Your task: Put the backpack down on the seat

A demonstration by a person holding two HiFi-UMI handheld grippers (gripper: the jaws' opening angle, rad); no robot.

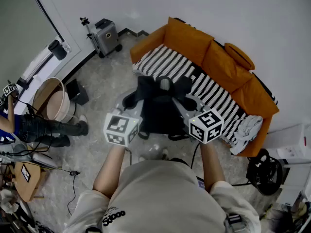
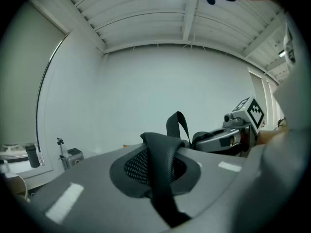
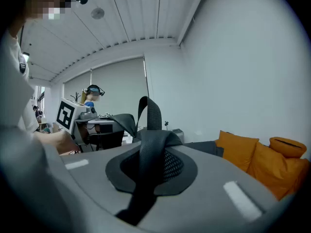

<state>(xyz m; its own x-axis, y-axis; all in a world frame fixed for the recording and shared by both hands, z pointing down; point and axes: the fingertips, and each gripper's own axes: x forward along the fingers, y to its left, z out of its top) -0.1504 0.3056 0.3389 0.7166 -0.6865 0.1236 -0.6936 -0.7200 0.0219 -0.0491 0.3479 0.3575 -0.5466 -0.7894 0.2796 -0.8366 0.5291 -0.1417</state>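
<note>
A black backpack hangs in the air between my two grippers, in front of the orange sofa with its black-and-white striped seat cover. My left gripper is shut on the backpack's left shoulder strap, which runs between its jaws. My right gripper is shut on the right shoulder strap in the same way. The top carry loop stands up behind each pinched strap. In the left gripper view the right gripper shows across the pack.
A small grey suitcase stands near the wall at upper left. A round tub and a seated person's legs are at left. White cloth lies on the sofa's right end. A black fan sits at lower right.
</note>
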